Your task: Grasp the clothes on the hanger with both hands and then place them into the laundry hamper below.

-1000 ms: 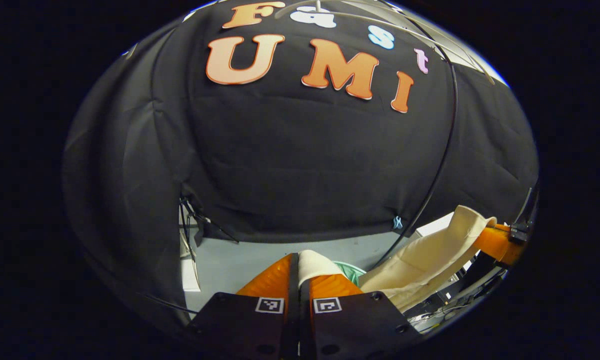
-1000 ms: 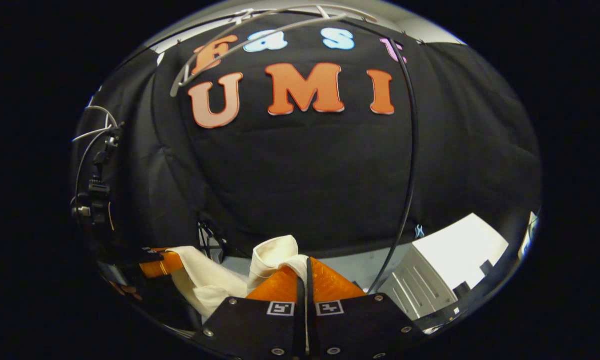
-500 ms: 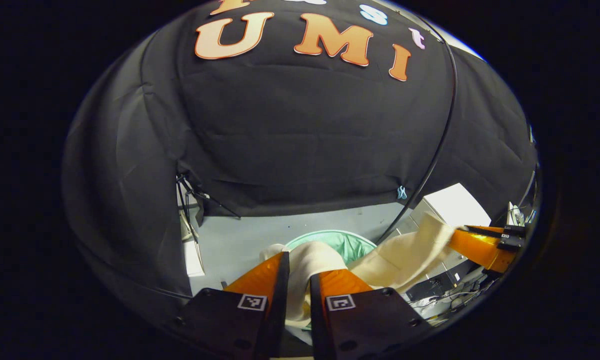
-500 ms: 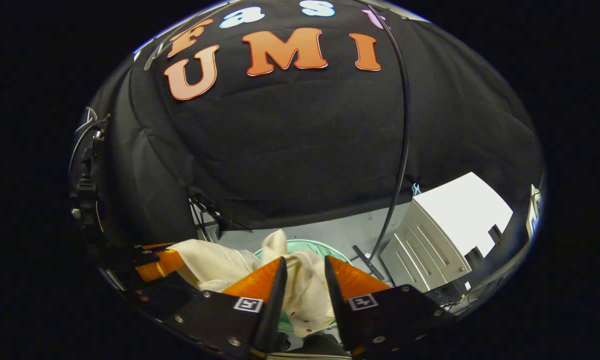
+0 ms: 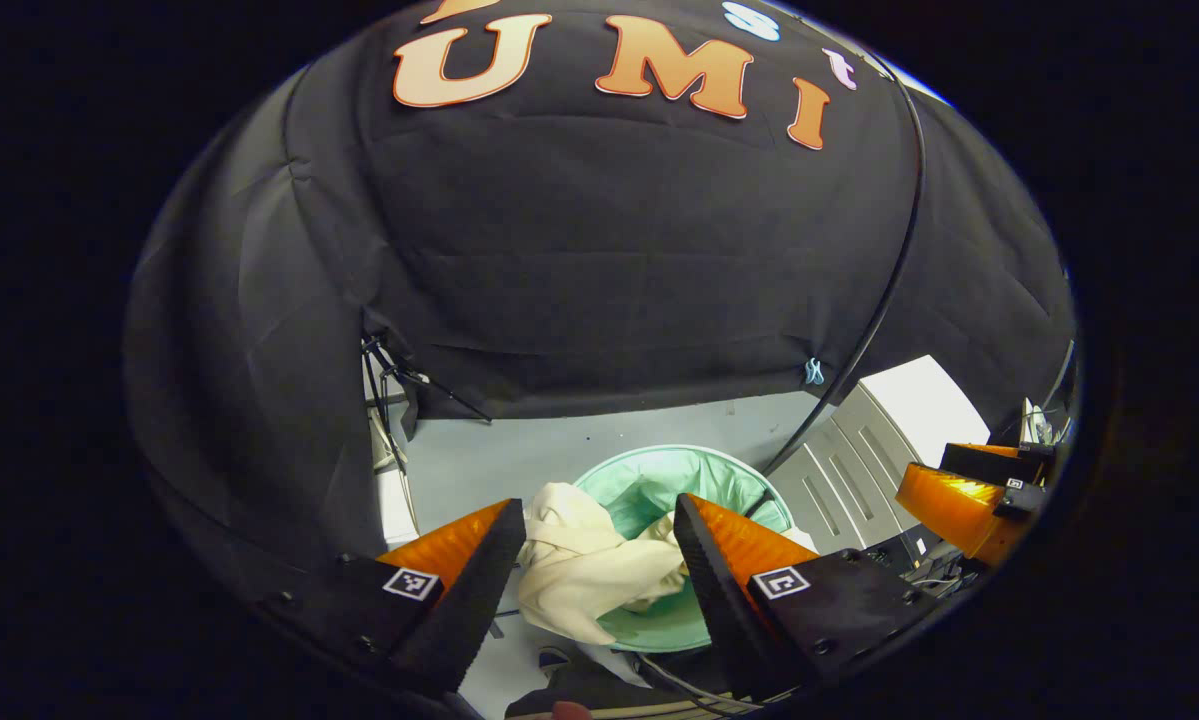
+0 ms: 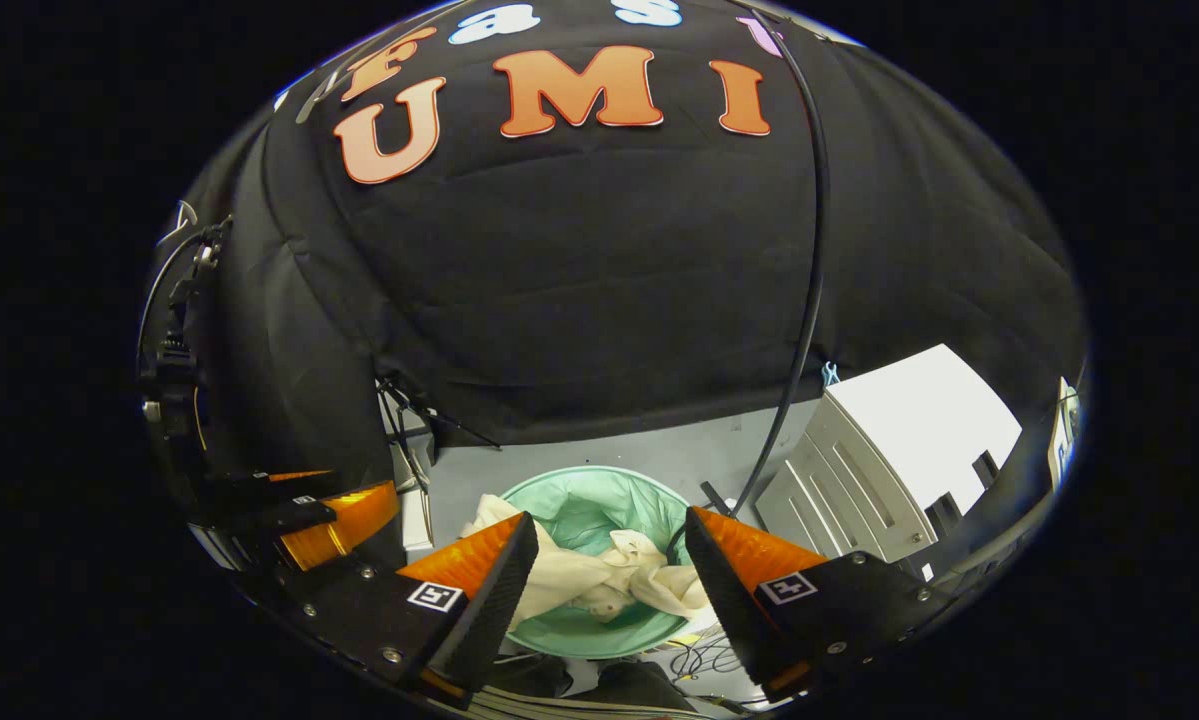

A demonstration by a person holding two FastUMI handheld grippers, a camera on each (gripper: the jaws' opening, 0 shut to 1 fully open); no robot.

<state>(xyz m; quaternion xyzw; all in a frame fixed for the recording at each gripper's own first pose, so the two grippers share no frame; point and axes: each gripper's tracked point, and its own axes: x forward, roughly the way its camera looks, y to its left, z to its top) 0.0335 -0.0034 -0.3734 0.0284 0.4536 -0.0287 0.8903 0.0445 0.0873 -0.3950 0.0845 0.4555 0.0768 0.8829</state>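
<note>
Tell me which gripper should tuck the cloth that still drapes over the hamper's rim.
Probably left. The cream garment spills over the hamper rim on the side under the left gripper, whose open fingers frame that fold. The right gripper, also open, hangs over the part already inside.

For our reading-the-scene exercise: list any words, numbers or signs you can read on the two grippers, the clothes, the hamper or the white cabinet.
Left gripper: square black-and-white code patches, no words.
Right gripper: the same.
Clothes, hamper, white cabinet: no text to be seen.
</note>
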